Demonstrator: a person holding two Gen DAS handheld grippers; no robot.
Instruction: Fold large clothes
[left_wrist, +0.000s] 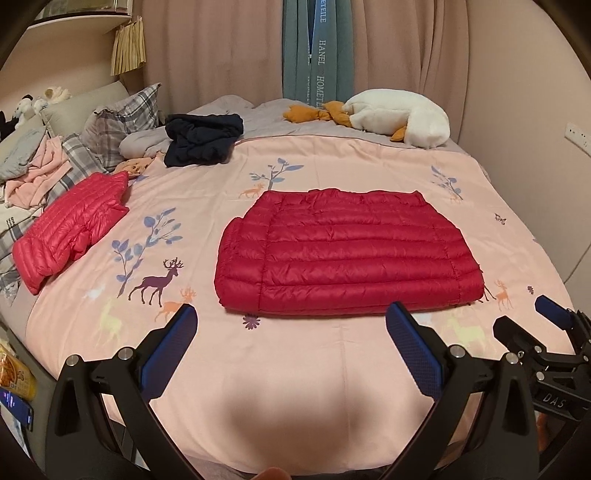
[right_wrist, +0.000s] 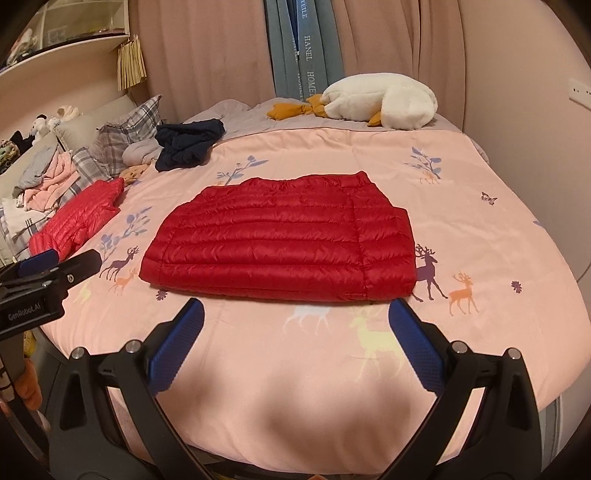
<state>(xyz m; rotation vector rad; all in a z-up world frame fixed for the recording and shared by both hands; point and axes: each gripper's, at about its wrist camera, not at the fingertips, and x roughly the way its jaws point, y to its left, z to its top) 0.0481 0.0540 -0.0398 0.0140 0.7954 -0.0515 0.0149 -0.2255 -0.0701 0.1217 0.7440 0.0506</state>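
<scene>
1. Looking from the left wrist view, we hold the left gripper (left_wrist: 291, 321) spread apart and empty, just short of the red down jacket (left_wrist: 347, 254), folded flat mid-bed on the pink duvet (left_wrist: 295, 369).
2. From the right wrist view, our right gripper (right_wrist: 295, 317) is likewise apart. We judge the jacket light, puffy and slippery; pinch its near corners.

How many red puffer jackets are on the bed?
2: a folded red jacket at the bed's middle, and a lighter red jacket at left near the pillows. Others may be hidden.
</scene>
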